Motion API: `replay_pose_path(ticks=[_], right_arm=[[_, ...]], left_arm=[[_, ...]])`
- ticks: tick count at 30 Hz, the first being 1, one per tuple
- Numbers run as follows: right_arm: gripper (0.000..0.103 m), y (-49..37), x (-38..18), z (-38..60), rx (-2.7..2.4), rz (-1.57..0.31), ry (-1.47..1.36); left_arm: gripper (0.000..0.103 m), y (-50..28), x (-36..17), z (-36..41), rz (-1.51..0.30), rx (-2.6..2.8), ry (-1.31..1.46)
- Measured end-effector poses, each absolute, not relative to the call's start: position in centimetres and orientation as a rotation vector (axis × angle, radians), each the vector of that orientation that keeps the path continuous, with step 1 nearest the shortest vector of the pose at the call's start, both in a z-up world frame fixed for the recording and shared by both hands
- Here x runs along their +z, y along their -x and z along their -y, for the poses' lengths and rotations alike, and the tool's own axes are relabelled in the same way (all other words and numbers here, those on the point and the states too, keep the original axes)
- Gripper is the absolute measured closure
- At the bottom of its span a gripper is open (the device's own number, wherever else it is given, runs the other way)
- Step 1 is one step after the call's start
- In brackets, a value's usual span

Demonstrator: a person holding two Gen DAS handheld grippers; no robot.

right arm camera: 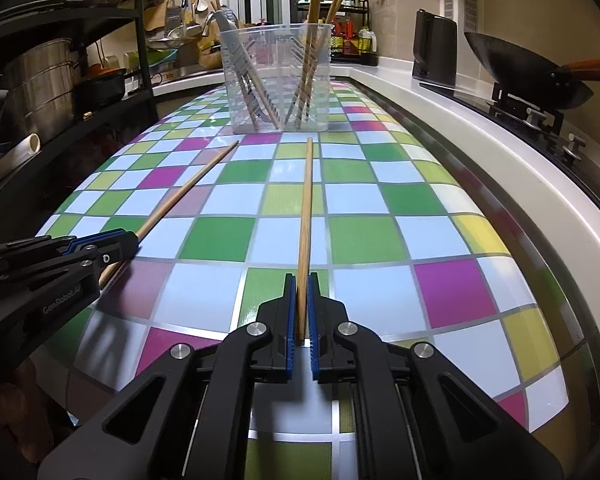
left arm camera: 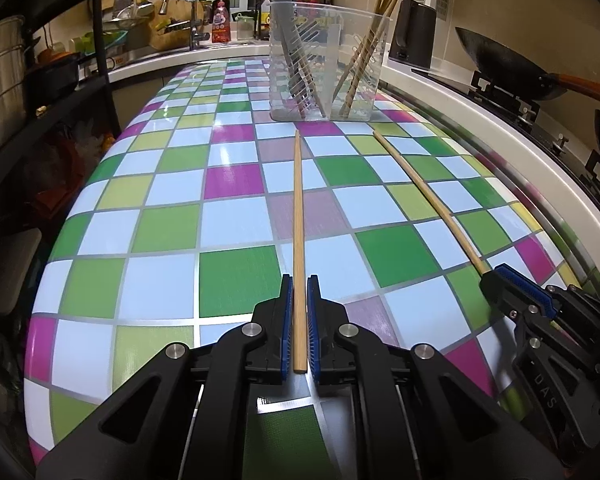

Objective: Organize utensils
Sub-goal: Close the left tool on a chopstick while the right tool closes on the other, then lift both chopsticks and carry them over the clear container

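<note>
Checkered tabletop, kitchen counter, wok

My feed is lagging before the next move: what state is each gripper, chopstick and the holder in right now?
Left gripper: shut on the left chopstick.
Left chopstick: gripped near its thick end, tip pointing at the holder.
Right gripper: shut on the right chopstick.
Right chopstick: gripped near one end, tip toward the holder.
Clear utensil holder: upright on the checkered table, already holding chopsticks and a grey utensil.
</note>
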State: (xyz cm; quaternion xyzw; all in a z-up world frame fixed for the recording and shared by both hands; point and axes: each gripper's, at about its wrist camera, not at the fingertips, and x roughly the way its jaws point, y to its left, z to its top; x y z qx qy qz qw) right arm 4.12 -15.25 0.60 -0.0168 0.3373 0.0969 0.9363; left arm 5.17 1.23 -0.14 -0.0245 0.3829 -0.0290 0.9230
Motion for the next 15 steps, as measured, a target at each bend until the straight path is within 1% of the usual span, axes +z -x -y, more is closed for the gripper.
replay_pose_path(ticks=[3, 15], right_arm=[[0.081, -4.37, 0.61, 15.53, 0.190, -0.693, 0.021], [0.080, -4.81, 0.56, 15.36, 0.190, -0.689, 0.034]], left_arm=[[0.095, -4.93, -0.21, -0.94, -0.784, -0.062, 0.038], [0.095, -4.78, -0.21, -0.91, -0.781, -0.060, 0.032]])
